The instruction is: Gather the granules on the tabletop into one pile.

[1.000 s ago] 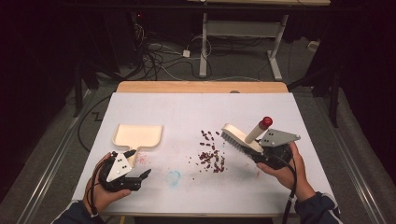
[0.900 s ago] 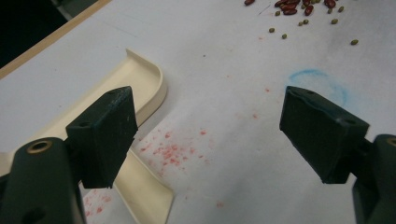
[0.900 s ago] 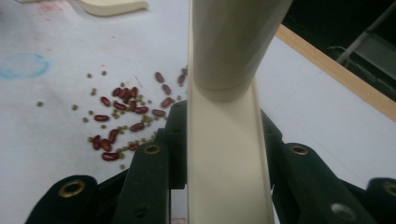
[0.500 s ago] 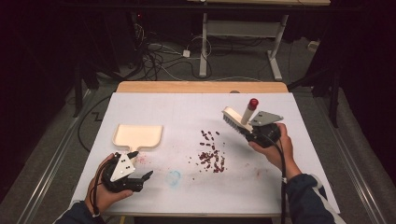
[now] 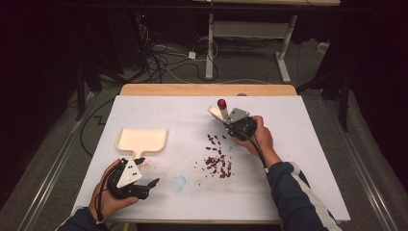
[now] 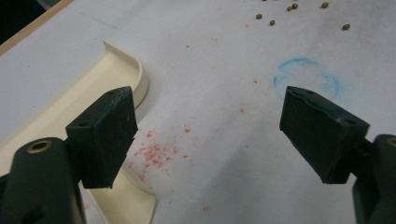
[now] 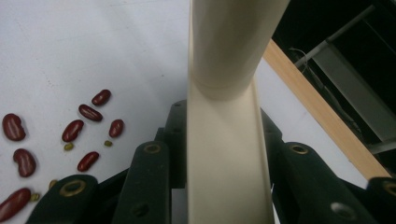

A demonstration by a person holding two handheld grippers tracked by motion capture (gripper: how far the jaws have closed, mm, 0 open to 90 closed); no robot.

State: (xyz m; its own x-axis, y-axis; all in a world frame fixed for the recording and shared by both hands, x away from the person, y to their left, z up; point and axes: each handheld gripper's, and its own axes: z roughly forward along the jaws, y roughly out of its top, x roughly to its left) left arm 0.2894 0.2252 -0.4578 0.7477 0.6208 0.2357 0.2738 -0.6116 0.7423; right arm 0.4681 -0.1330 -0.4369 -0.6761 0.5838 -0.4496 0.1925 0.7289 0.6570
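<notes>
My right gripper point(image 5: 226, 120) is shut on a cream brush point(image 5: 219, 111) with a red-tipped handle, held above the table's middle right. In the right gripper view the brush's cream handle point(image 7: 224, 116) rises between the jaws. Red kidney beans point(image 5: 217, 156) and small green beans lie scattered on the white table, just left of and below that gripper; the same beans point(image 7: 88, 112) show in the right gripper view. A cream dustpan point(image 5: 142, 139) lies at the left. My left gripper point(image 5: 153, 184) rests open near the front left edge, just below the dustpan's handle point(image 6: 126, 196).
A blue ring stain point(image 5: 179, 183) and pink smudges point(image 6: 156, 151) mark the white table cover point(image 5: 298, 159). The table's wooden far edge point(image 5: 207, 89) borders a dark floor with cables and a desk frame point(image 5: 250, 33) behind.
My right gripper has carried the brush leftward and away from me, from the right of the beans to their far side. The left gripper has stayed put.
</notes>
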